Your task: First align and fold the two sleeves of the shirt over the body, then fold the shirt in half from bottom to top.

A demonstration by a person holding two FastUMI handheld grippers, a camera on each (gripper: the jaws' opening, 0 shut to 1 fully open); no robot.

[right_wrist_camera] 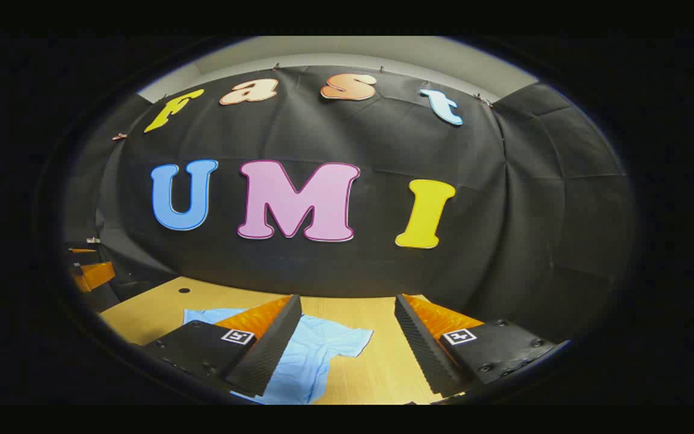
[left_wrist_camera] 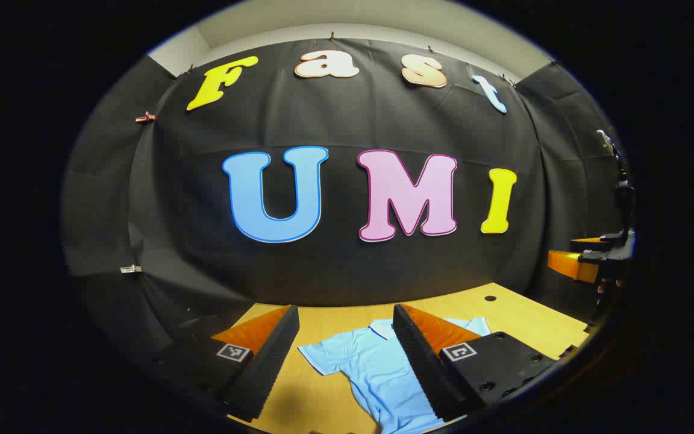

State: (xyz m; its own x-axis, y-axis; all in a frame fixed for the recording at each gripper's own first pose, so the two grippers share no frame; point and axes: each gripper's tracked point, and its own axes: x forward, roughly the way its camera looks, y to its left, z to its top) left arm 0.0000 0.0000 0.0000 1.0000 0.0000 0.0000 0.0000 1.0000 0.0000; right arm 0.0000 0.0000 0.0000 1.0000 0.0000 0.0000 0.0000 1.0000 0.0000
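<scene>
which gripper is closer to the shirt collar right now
Left, probably, though it's close. The left gripper hangs open with the collar between its fingers; the right gripper hangs open over the shirt's sleeve.

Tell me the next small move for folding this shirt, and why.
Probably lower the left hand-held gripper onto the sleeve spread out on the wooden table and pinch its edge. The light blue polo shirt lies flat with both sleeves unfolded, and both hand-held grippers are open and hold nothing, the right hand-held gripper too.
</scene>
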